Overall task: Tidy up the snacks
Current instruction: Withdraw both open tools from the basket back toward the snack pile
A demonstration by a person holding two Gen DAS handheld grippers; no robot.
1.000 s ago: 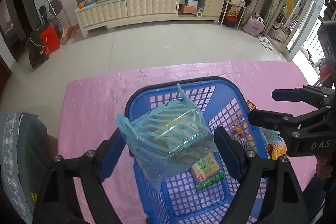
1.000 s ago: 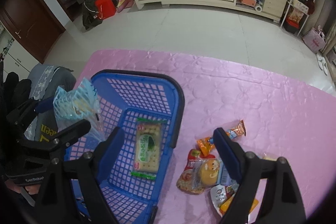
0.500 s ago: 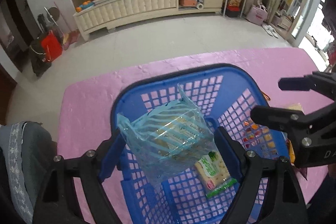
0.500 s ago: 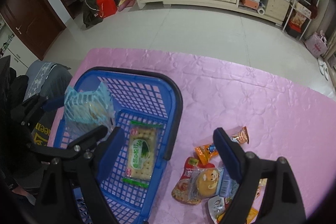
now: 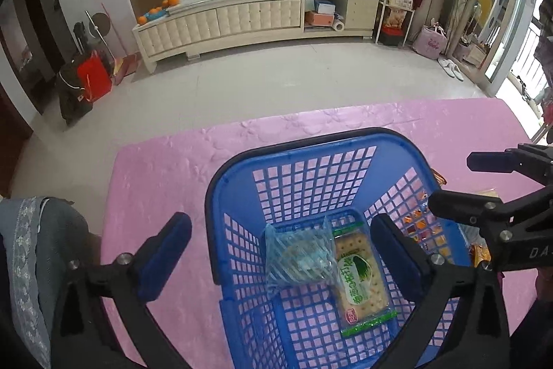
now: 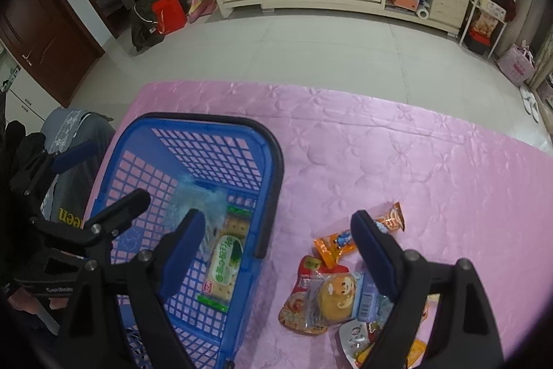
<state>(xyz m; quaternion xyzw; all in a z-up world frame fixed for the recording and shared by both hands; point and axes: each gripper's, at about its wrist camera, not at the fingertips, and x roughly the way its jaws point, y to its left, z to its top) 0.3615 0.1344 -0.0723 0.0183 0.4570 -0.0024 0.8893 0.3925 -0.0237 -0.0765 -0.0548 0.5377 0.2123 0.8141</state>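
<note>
- Pink surface (image 6: 397,161) carries one blue basket (image 5: 242,196), long axis running away from the cameras.
- Basket holds two snacks: a blue-striped bag (image 5: 299,260) beside a cracker pack (image 5: 361,279) lying lengthwise.
- Loose snack packets (image 6: 331,293) lie right of the basket.
- Left gripper (image 5: 280,251) and right gripper (image 6: 276,255): fingers wide, empty.

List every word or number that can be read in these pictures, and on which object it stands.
"DA", cut off by the frame edge: on the right gripper body.
"een", yellow letters: on dark clothing beside the basket.
Green print on the cracker pack: too blurred to read.
Loose snack packets: too small.
</note>
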